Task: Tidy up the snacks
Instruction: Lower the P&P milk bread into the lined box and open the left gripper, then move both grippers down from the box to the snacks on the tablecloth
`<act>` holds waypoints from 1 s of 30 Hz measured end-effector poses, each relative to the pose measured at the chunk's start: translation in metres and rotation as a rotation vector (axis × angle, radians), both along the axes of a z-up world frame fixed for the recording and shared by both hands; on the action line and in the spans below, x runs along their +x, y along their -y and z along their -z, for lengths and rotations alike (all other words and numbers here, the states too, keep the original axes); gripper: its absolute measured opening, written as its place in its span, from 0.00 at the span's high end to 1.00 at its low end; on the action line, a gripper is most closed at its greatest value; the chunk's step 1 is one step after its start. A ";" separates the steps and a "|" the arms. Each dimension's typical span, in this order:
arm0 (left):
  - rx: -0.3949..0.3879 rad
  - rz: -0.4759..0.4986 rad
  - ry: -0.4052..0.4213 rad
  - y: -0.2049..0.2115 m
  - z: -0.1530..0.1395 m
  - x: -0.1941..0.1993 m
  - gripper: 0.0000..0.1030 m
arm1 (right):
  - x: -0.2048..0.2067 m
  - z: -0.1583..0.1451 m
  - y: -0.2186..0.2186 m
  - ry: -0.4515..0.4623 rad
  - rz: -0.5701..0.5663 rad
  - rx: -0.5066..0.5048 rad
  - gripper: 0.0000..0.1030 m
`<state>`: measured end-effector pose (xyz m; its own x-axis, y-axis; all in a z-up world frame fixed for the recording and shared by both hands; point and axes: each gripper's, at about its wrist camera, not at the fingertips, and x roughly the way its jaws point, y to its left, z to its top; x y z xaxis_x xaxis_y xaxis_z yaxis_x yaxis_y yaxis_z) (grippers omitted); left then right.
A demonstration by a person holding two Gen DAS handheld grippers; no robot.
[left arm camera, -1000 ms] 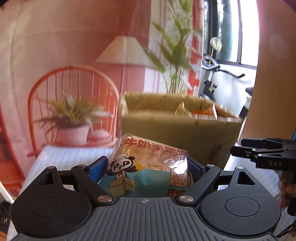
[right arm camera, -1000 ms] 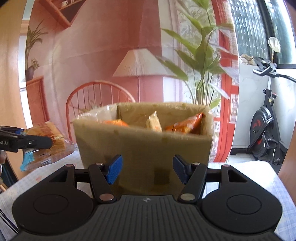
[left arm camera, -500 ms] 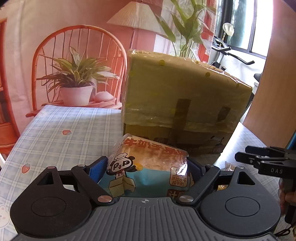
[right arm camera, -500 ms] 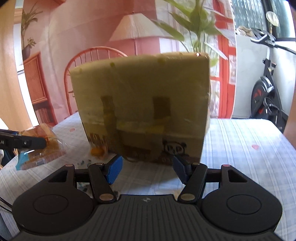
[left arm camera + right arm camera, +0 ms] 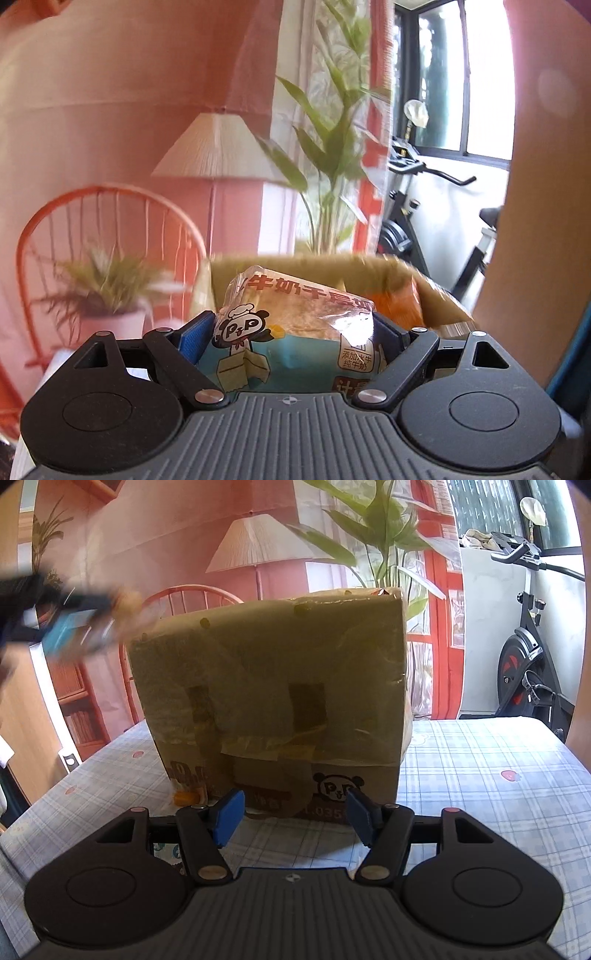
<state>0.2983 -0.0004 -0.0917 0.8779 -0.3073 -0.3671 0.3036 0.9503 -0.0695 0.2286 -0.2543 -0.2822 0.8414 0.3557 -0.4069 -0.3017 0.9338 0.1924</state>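
Panda-printed bread packet (image 5: 295, 332) held above taped cardboard box (image 5: 273, 701); orange snacks (image 5: 395, 306) inside.

A taped cardboard box (image 5: 273, 698) stands on the checked tablecloth (image 5: 491, 786), toward the table's far edge; a panda logo (image 5: 338, 786) marks its lower front; a small orange thing (image 5: 184, 797) lies at its lower left corner; the right gripper (image 5: 293, 818) hangs before it, jaws apart, nothing between; the left gripper (image 5: 55, 624), blurred, shows at upper left.

"牛奶" and "P&P" on the bread packet (image 5: 295, 332); "P&P" on the cardboard box (image 5: 273, 694).
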 end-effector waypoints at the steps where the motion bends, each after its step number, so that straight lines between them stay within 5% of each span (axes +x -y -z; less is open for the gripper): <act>1: -0.001 -0.004 -0.012 0.005 -0.002 0.016 0.13 | 0.001 0.001 0.001 -0.002 0.004 0.010 0.38; 9: -0.037 0.017 -0.198 0.018 0.022 0.096 0.11 | 0.003 0.002 0.013 -0.001 0.023 0.036 0.38; 13: -0.068 0.054 -0.150 0.017 0.024 0.095 0.04 | 0.006 0.005 0.023 -0.010 0.041 0.044 0.38; 17: 0.085 0.046 -0.048 0.031 0.014 0.087 0.04 | 0.009 0.008 0.028 -0.026 0.057 0.065 0.38; 21: 0.001 0.015 -0.023 0.018 0.001 0.079 0.04 | 0.007 0.008 0.026 -0.023 0.052 0.068 0.38; 30: -0.001 -0.006 0.077 -0.003 -0.016 0.008 0.04 | 0.001 0.006 0.025 -0.010 0.041 0.038 0.38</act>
<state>0.3059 0.0029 -0.0758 0.9054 -0.3023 -0.2981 0.3024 0.9520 -0.0469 0.2300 -0.2789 -0.2884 0.8513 0.3366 -0.4026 -0.2614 0.9372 0.2308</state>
